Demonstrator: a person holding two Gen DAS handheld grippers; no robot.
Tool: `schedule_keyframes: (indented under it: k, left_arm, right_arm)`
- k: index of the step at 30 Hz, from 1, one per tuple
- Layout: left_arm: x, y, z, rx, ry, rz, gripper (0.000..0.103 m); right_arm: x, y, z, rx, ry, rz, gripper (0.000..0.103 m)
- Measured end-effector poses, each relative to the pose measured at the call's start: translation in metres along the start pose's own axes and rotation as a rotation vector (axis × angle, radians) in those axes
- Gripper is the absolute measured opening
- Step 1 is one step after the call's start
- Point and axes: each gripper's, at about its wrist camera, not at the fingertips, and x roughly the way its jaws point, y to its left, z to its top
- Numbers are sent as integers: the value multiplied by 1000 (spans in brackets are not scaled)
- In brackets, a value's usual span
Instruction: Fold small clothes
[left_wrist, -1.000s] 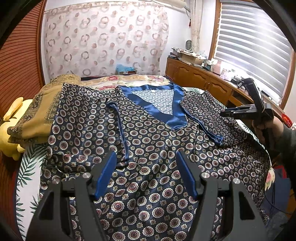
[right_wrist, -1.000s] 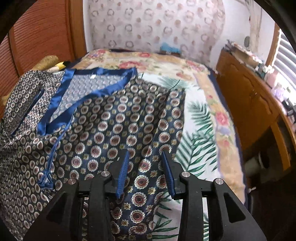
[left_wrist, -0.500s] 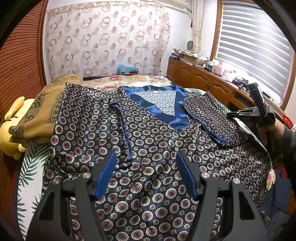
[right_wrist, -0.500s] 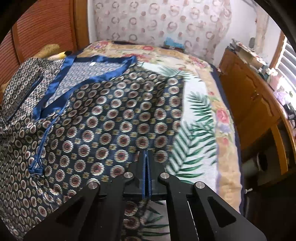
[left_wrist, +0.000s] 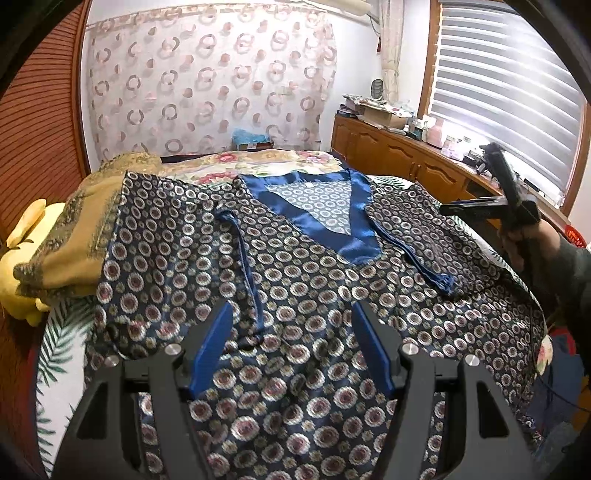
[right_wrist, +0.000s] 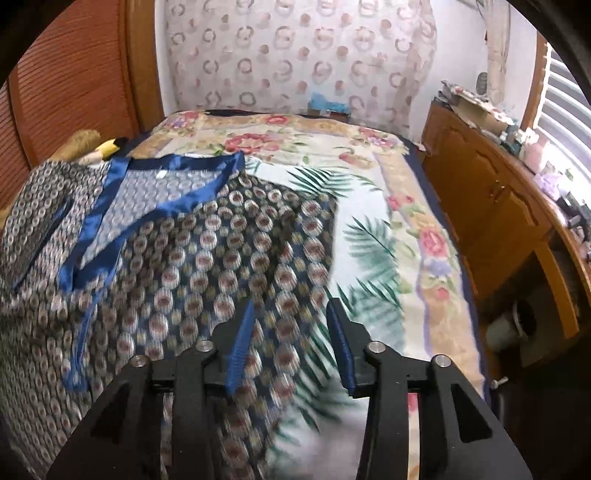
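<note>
I see the garment (left_wrist: 303, 295) spread flat on the bed (right_wrist: 399, 229), its neckline toward the curtain (left_wrist: 207, 81) behind. A folded cloth (left_wrist: 70, 236) lies at its left edge, partly beneath its sleeve. A cabinet (left_wrist: 399, 162) runs along the bed's right side, under the window blinds (left_wrist: 502, 96).
</note>
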Motion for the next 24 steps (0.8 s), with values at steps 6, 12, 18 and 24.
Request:
schedule_keyframes:
  k: [6,12,18,24]
  left_arm:
    - [8,7,6,13,10,9,66]
    - [14,15,10,8,22,0,66]
    - [16,23,25,13,13,0,66]
    - [20,49,49,26,-3,68,66]
  right_arm:
    - [44,-2,20,18,73,10,40]
    - [41,0,16,-39,41,38,1]
    - [22,-28,16,-9,-6,26,0]
    - [2,-67,24,8,-26,-56,0]
